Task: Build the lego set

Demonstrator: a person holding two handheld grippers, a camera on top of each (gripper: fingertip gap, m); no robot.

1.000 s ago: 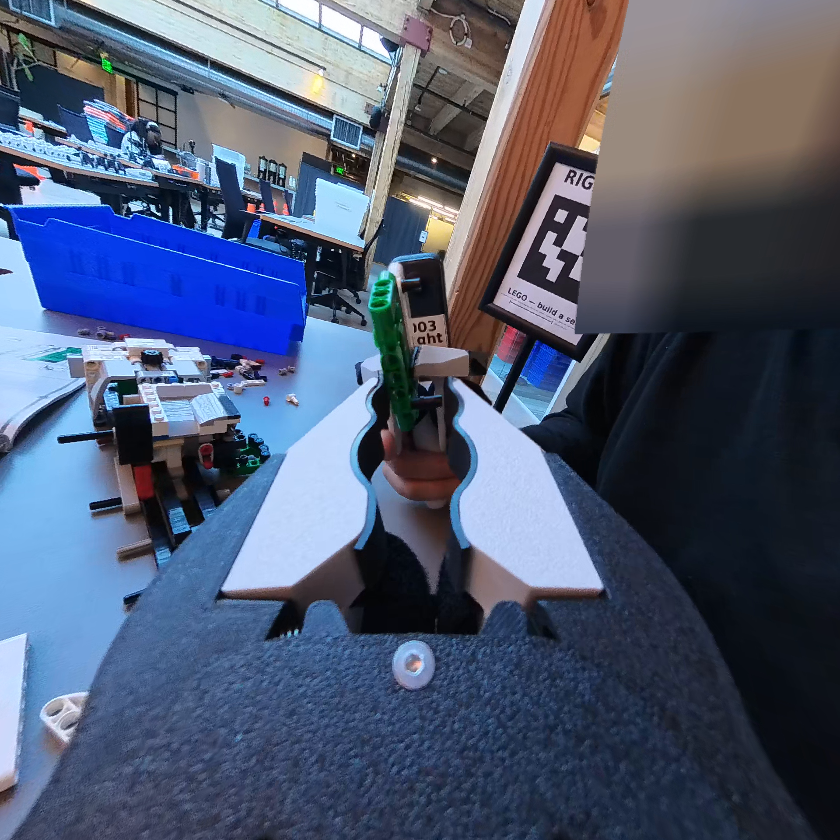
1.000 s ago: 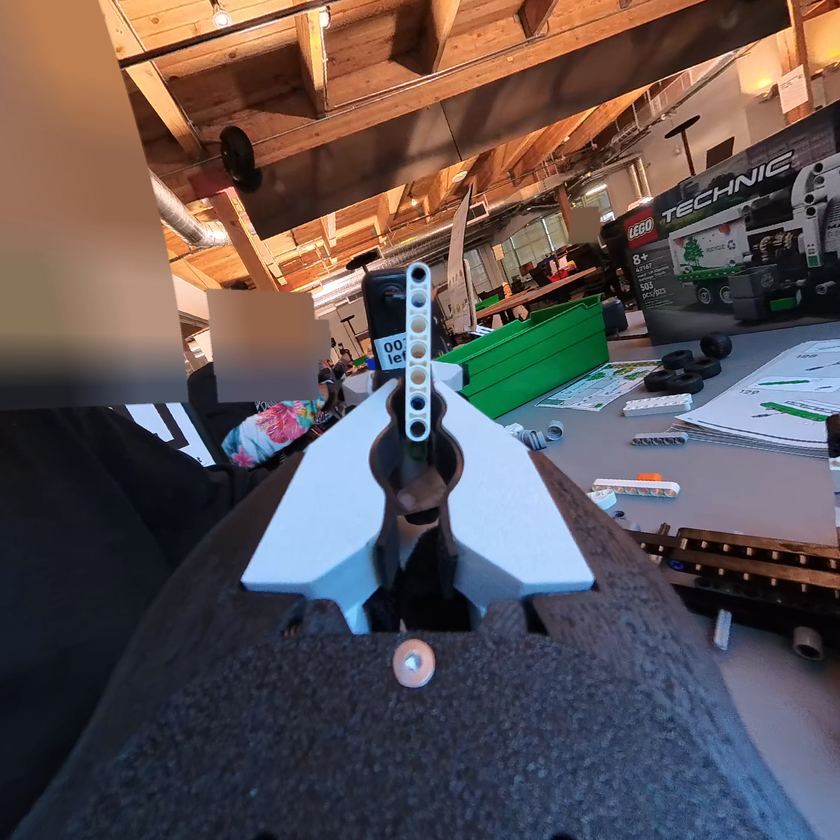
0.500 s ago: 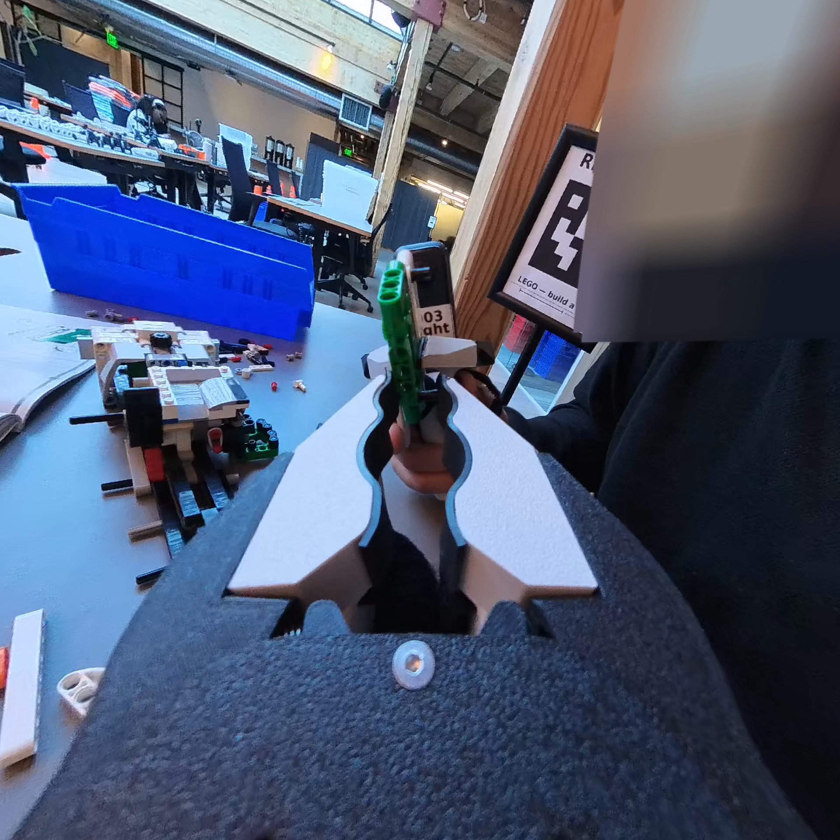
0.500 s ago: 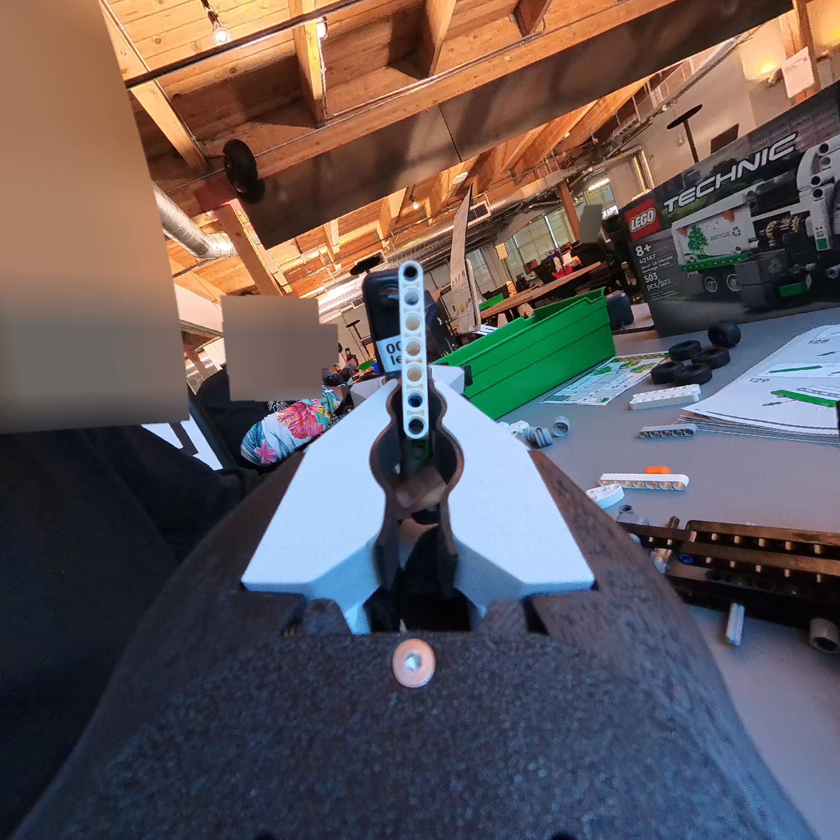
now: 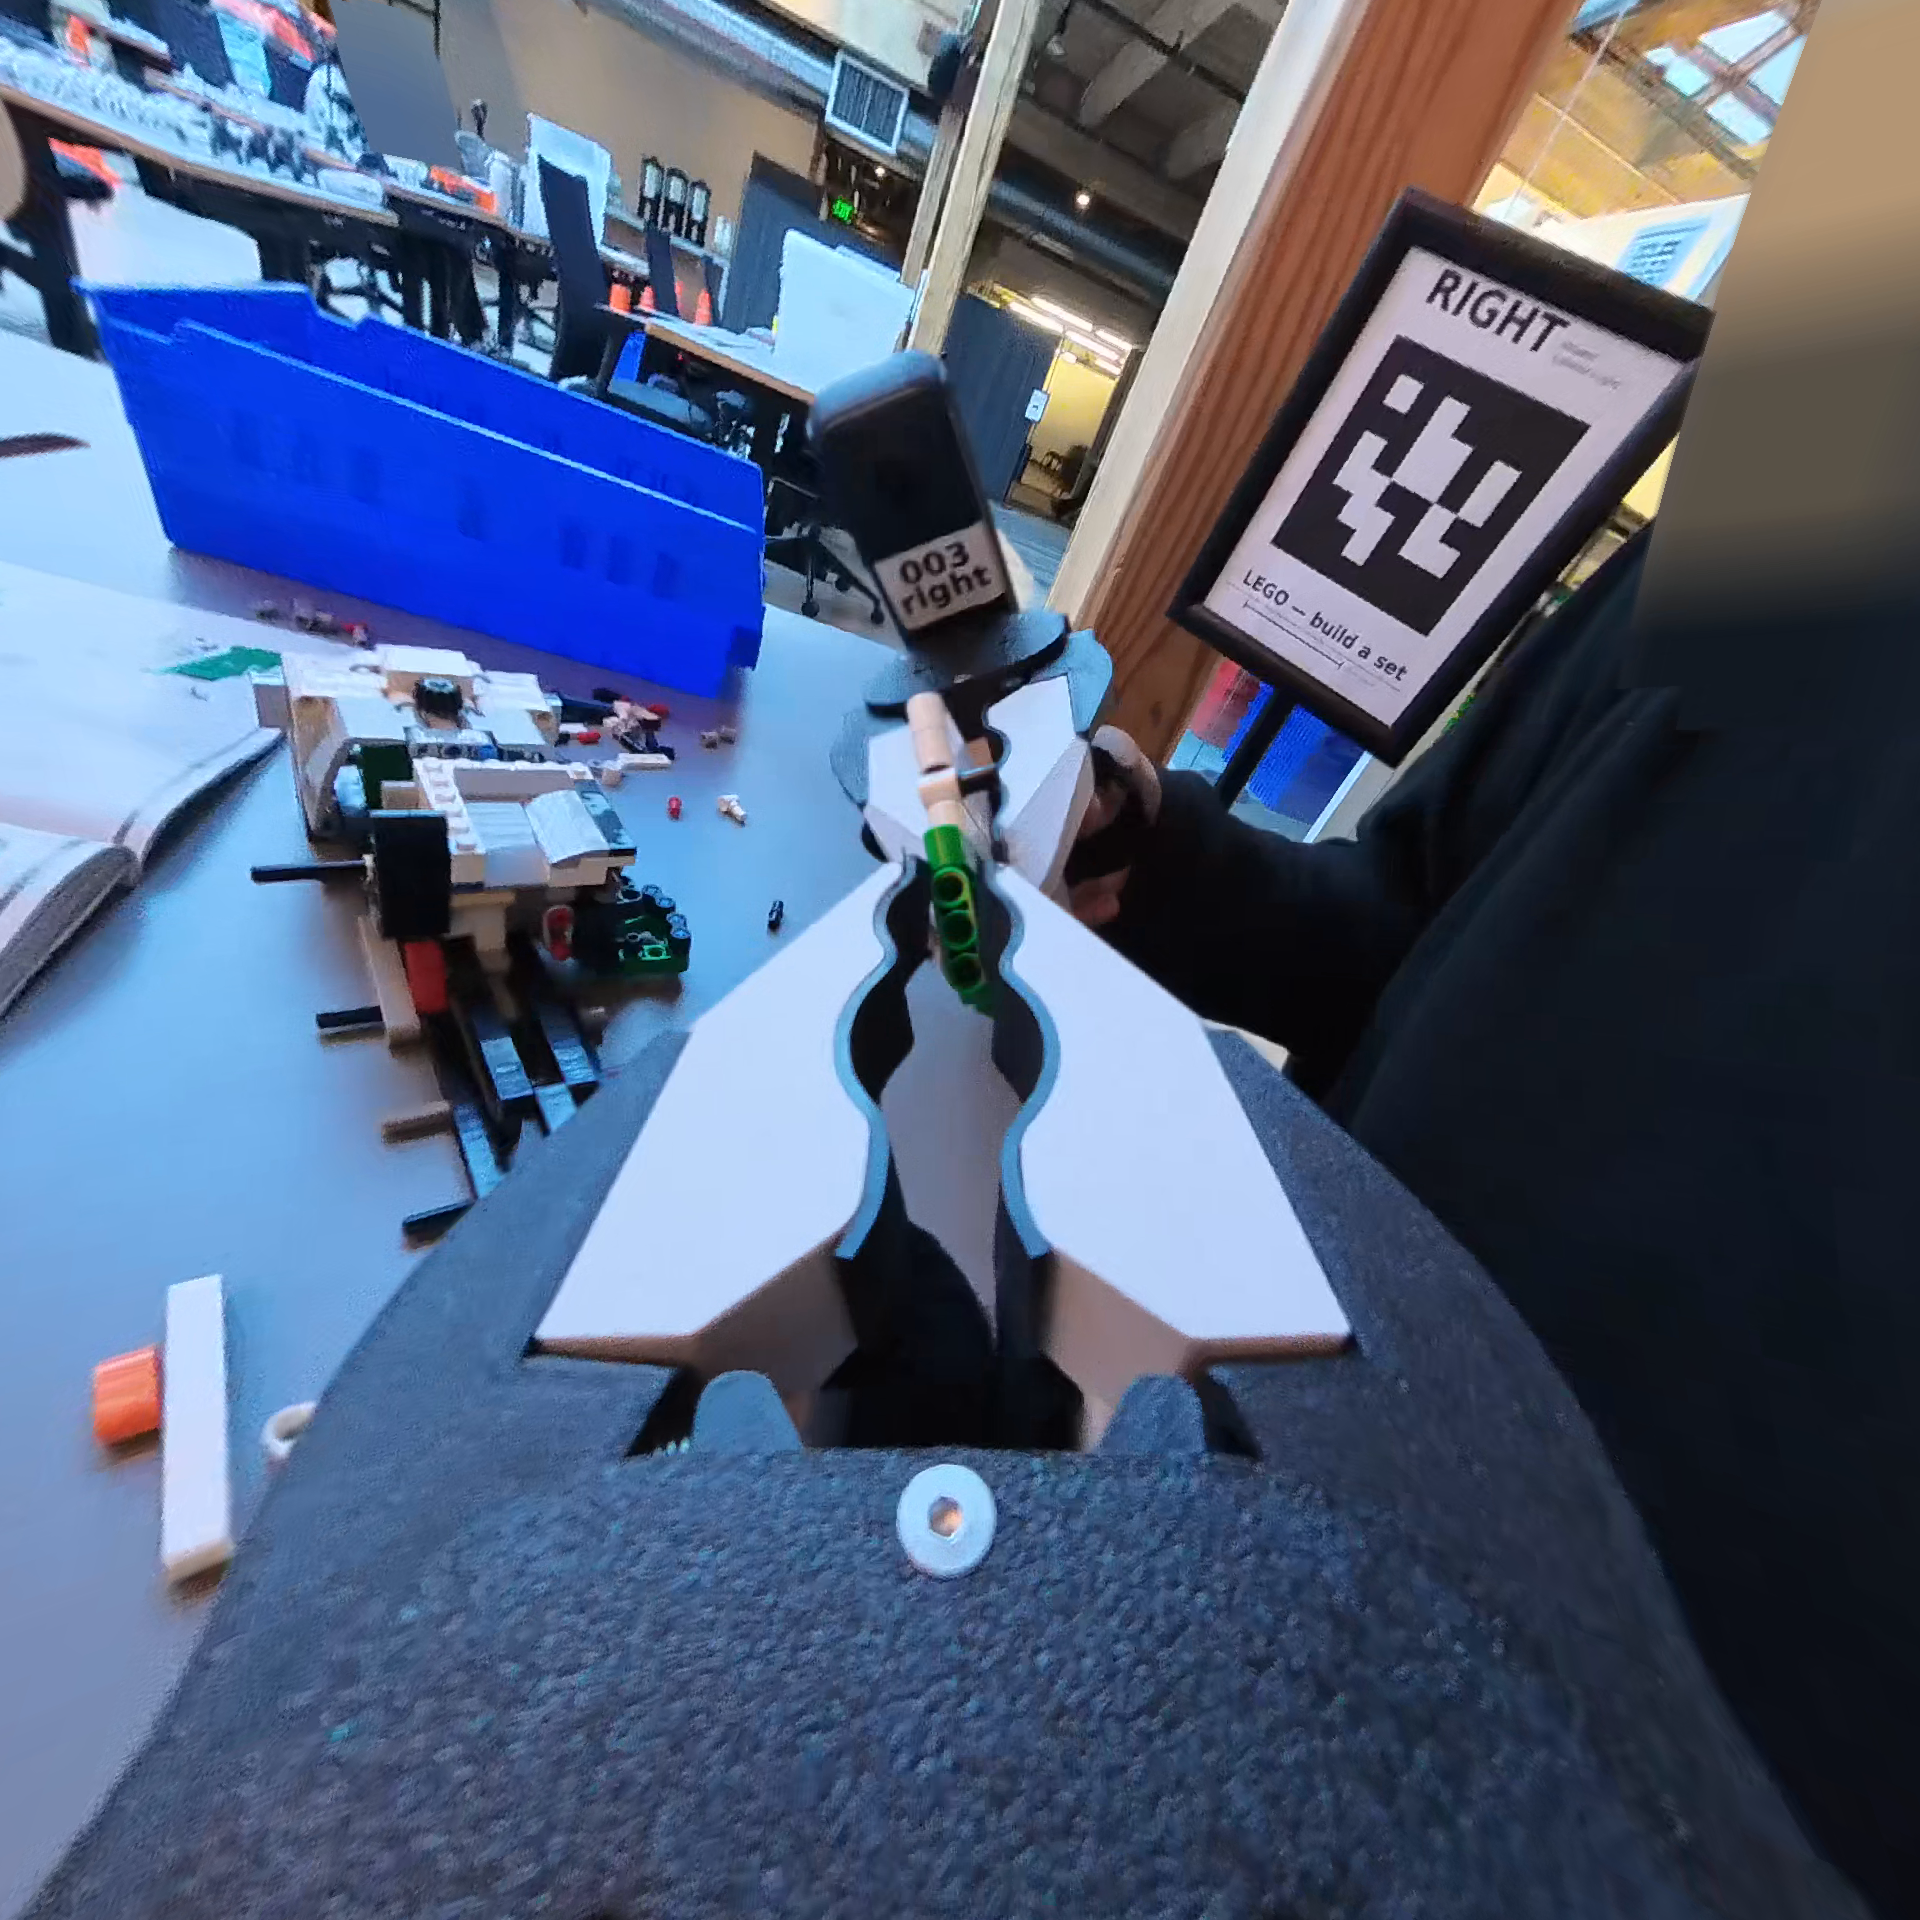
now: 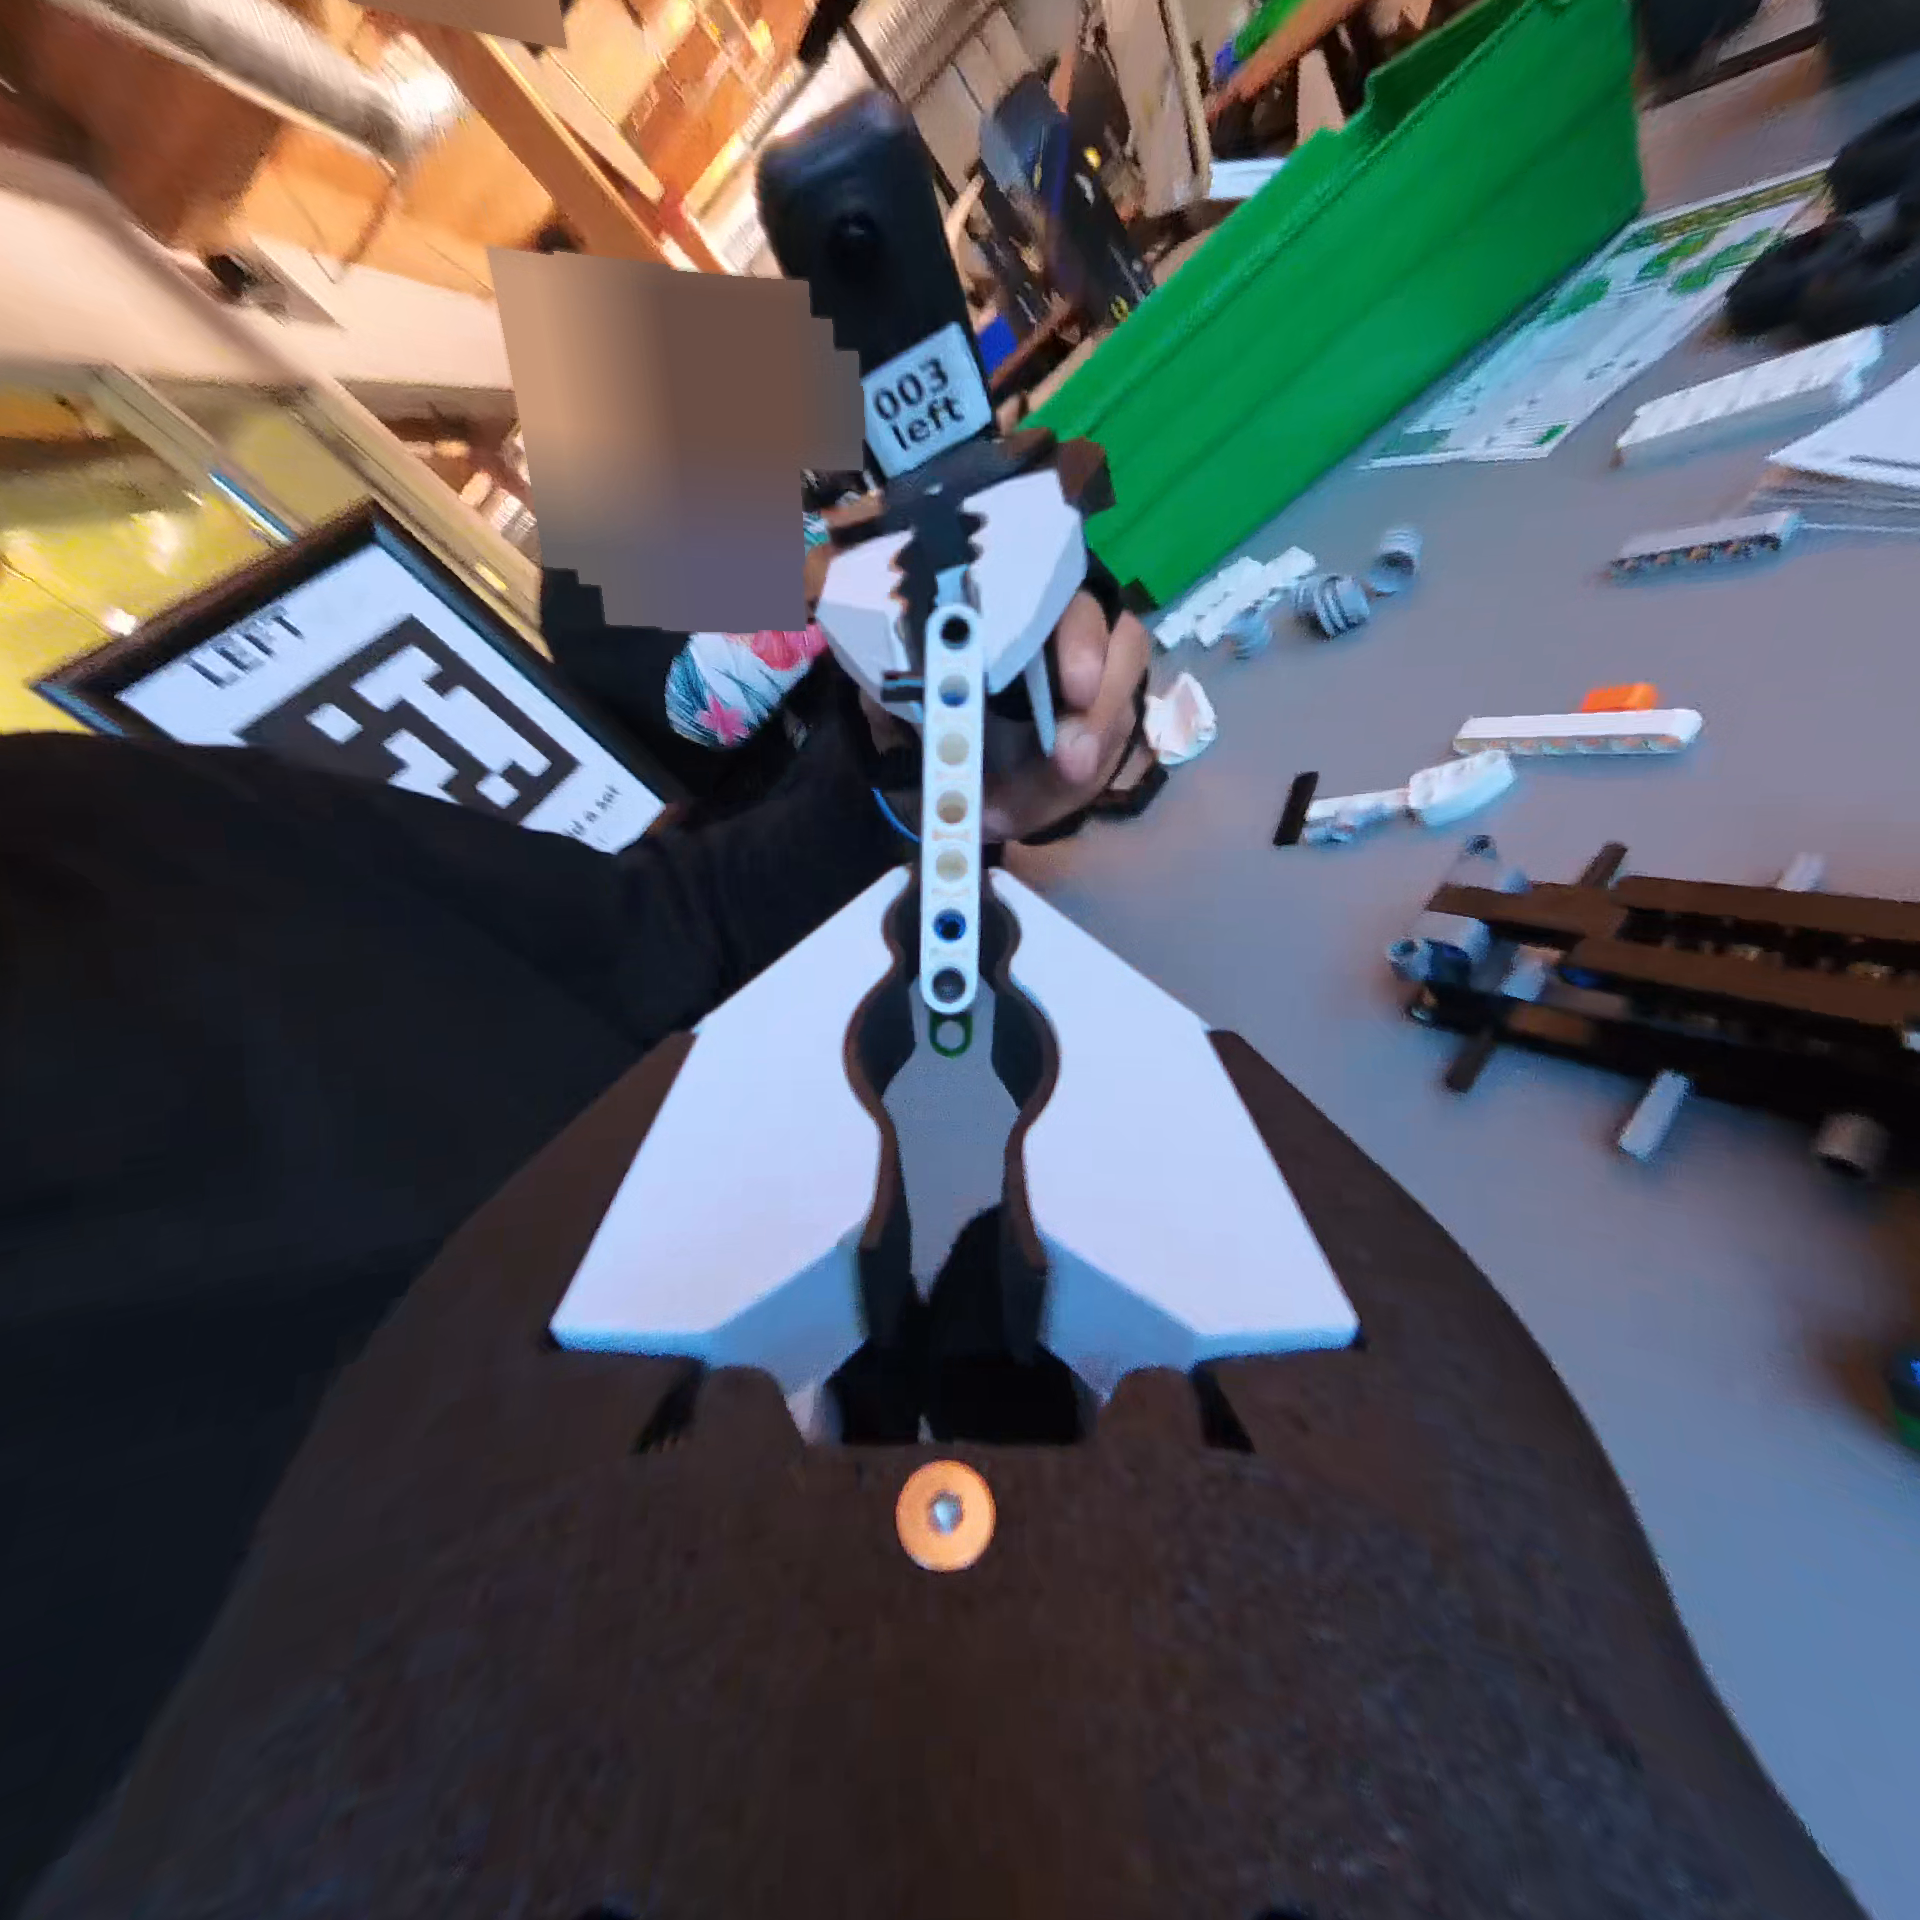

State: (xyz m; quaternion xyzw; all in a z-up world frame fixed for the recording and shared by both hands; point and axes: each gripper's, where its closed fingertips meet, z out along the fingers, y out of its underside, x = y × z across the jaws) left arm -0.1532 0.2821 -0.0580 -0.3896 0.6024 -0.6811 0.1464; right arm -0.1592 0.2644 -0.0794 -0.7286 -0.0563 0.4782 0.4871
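My left gripper (image 5: 954,883) is shut on a green beam (image 5: 958,930) that is joined to a white beam (image 5: 935,758). The white beam runs forward into the right gripper (image 5: 971,774), which faces mine close by. In the right wrist view my right gripper (image 6: 951,925) is shut on the near end of the white beam (image 6: 951,810). A bit of the green beam (image 6: 951,1036) shows under it. The beam's far end reaches the left gripper (image 6: 951,592). Both hold the piece above the grey table (image 5: 156,1091).
A partly built white and black model (image 5: 468,831) stands left, with a blue bin (image 5: 436,499) behind and an open booklet (image 5: 83,748). A black frame (image 6: 1662,956), loose white beams (image 6: 1579,732) and a green bin (image 6: 1351,281) lie right. A person's dark sleeve (image 5: 1558,1039) is close. My left and right fingertips are right by each other.
Both grippers have tipped down toward the table and moved a little apart. The beams stood upright between them; now they lie lengthwise from one gripper to the other.
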